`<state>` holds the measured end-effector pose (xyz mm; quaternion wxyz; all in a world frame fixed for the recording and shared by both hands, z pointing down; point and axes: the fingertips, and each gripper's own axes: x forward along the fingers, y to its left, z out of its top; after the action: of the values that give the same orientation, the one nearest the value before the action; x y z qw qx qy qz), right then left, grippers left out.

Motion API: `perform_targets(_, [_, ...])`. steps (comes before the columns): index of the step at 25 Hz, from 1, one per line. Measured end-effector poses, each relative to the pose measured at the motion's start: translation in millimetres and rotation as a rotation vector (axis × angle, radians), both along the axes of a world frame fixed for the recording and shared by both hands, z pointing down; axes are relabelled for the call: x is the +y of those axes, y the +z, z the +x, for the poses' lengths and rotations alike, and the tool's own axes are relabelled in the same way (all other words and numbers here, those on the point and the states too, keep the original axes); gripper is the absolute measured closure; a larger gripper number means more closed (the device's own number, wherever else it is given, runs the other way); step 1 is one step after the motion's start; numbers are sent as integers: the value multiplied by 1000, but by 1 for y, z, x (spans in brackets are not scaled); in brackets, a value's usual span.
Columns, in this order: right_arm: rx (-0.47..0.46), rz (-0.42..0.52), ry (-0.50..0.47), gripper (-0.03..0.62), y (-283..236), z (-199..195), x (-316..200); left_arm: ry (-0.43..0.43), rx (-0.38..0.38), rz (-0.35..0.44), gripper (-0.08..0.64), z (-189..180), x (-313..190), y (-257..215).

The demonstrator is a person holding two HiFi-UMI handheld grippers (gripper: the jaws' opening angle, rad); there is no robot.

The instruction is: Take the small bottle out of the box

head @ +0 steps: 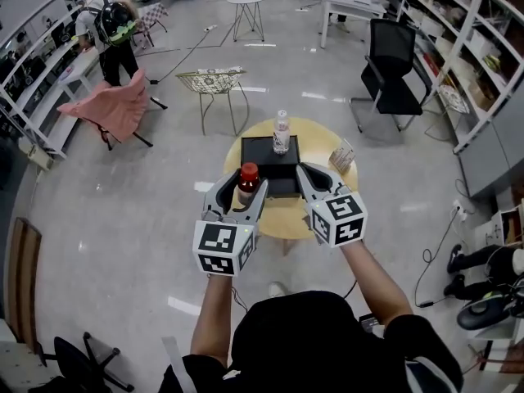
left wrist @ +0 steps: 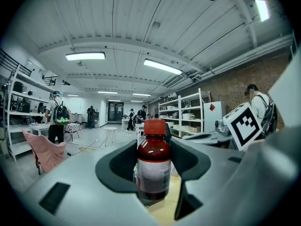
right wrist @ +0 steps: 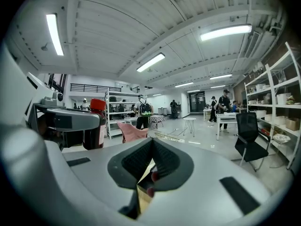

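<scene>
- The left gripper had its jaws closed on the small bottle, one dark pad pressed against each side of its brown body.
- The small bottle stood upright in that grip, with its red cap on top and a pale label around its middle.
- It was at the near-left corner of the box. I could not tell whether its base was clear of the box's rim.
- The box was black, open at the top, and sat in the middle of a round wooden bench.
- A clear bottle with a white cap stood upright at the far edge of the box.
- The right gripper was just beside the box's near-right corner, pointing toward it.
- In the right gripper view its jaws were together, the pads meeting with nothing gripped between them.
- A small striped packet lay on the bench to the right of the box, apart from it.
</scene>
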<state>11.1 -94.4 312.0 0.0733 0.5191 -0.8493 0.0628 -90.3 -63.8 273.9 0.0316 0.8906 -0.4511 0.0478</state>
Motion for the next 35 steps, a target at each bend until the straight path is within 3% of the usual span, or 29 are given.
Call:
perform_targets(22, [-14, 27, -25, 591, -22, 69, 87, -24, 15, 23, 336, 70, 92, -25])
perform_targets(35, [-27, 29, -68, 591, -17, 86, 155, -76, 15, 28, 336, 86, 170, -25])
